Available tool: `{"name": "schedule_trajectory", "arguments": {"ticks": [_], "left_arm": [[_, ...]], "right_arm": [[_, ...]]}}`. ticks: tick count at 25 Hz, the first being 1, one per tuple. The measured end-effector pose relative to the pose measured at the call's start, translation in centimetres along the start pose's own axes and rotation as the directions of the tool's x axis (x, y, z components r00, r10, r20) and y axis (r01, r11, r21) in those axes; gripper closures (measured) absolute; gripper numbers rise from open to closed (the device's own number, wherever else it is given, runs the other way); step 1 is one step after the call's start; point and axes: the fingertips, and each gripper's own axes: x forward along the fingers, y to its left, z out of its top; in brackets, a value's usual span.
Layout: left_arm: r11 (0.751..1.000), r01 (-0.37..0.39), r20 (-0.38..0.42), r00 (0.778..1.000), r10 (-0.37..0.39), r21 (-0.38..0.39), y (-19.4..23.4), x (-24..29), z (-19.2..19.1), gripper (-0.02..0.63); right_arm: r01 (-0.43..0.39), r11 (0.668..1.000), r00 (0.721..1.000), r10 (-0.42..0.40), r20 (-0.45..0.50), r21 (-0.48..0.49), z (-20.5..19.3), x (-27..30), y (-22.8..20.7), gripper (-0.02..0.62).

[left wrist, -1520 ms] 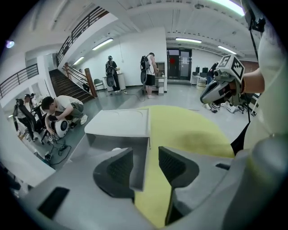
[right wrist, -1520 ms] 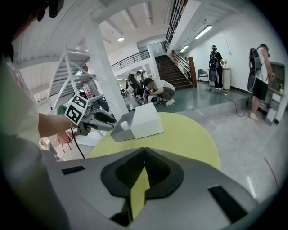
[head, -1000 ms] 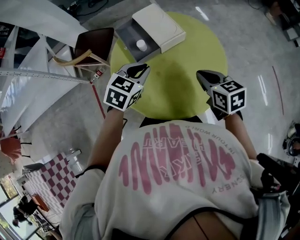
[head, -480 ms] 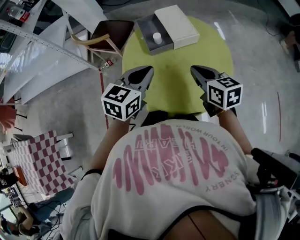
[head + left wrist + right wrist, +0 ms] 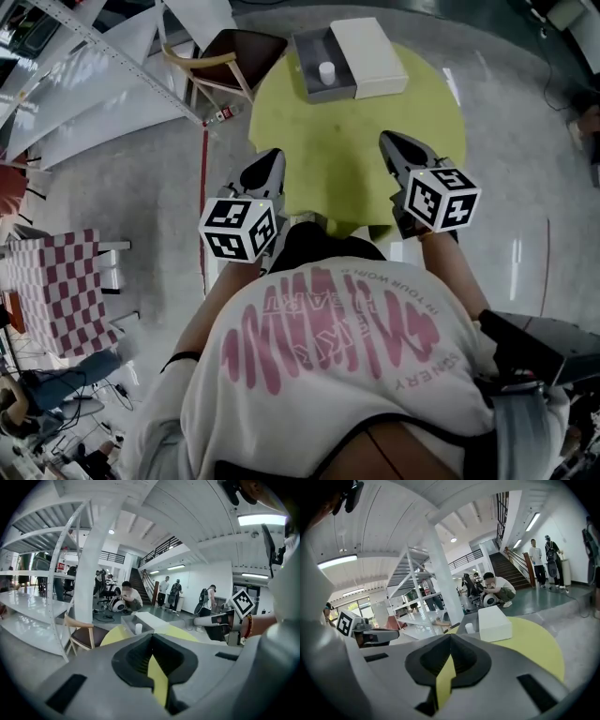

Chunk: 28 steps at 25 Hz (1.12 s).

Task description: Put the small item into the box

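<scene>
The small white cylindrical item stands upright inside the shallow grey open box, at the far side of the round yellow-green table. A flat white rectangular lid lies along the box's right side; whether it rests on the rim or just beside it I cannot tell. The item shows as a small pale stub in the box in my left gripper view and beside the white lid in my right gripper view.

My left gripper hangs over the table's near left edge, well apart from the box, with its jaws pressed together and nothing between them. My right gripper is over the near right part of the table, its jaws likewise together and empty. Both point toward the box.

To the left of the table, near the box, is a wooden chair with a dark brown seat.
</scene>
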Motion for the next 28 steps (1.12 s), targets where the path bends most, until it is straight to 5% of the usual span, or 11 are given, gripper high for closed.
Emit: {"name": "schedule_trajectory", "arguments": {"ticks": [28], "left_arm": [[1.0,0.001,-0.011,1.0,-0.002,-0.026,-0.1,0.4,-0.5,0.598]], "right_arm": [[0.111,0.994,0.99,-0.112,-0.086,-0.02,-2.2,-1.0,-2.8,0.591]]}}
